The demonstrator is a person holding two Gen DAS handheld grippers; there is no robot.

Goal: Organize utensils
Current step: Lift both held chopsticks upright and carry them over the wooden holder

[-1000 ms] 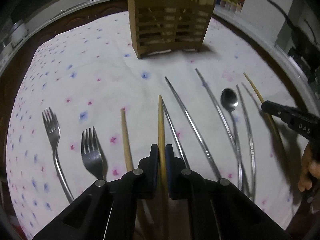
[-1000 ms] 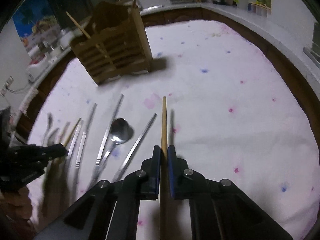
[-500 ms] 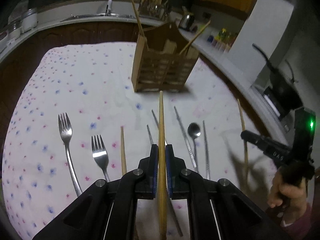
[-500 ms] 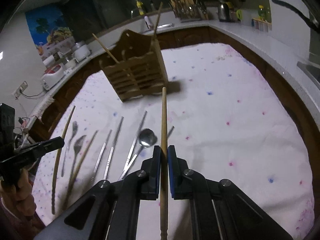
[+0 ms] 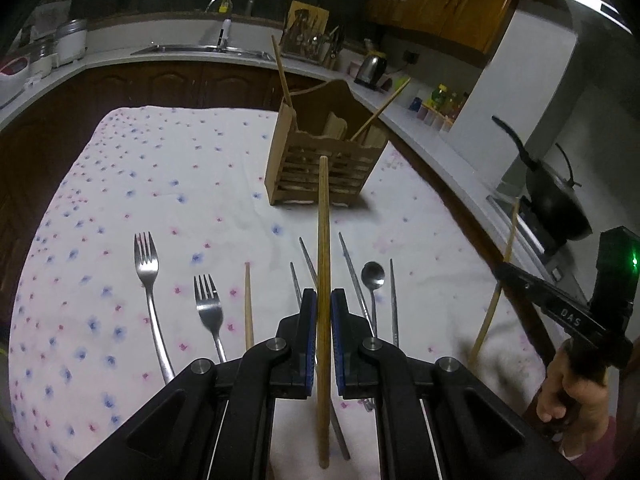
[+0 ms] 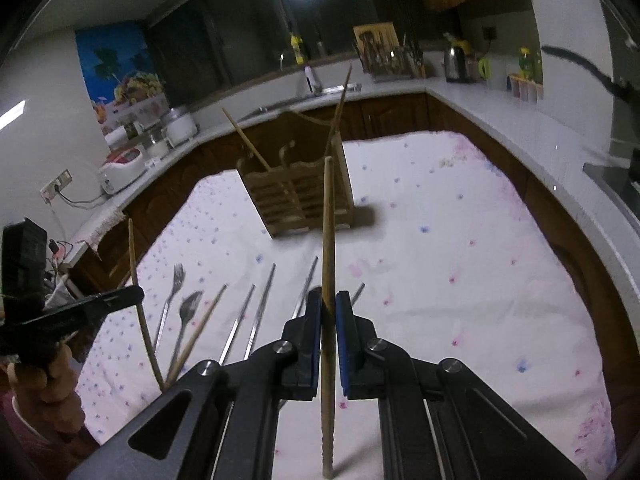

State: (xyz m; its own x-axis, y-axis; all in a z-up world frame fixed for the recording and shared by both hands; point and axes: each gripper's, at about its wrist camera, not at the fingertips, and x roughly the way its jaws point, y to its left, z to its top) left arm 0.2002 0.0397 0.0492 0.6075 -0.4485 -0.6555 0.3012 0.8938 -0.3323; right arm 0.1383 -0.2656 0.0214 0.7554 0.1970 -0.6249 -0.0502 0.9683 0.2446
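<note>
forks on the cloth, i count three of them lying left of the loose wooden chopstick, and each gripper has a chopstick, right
Not three: the left wrist view shows two forks left of the loose wooden chopstick. The left gripper and right gripper each hold a chopstick.

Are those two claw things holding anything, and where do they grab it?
Yes. The left gripper and the right gripper each pinch one wooden chopstick partway along its shaft, nearer the thick end.

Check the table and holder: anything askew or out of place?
Nothing damaged or spilled. The two chopsticks in the wooden holder lean out at splayed angles rather than upright. One wooden chopstick lies alone among the metal utensils on the tablecloth; each gripper holds another.
</note>
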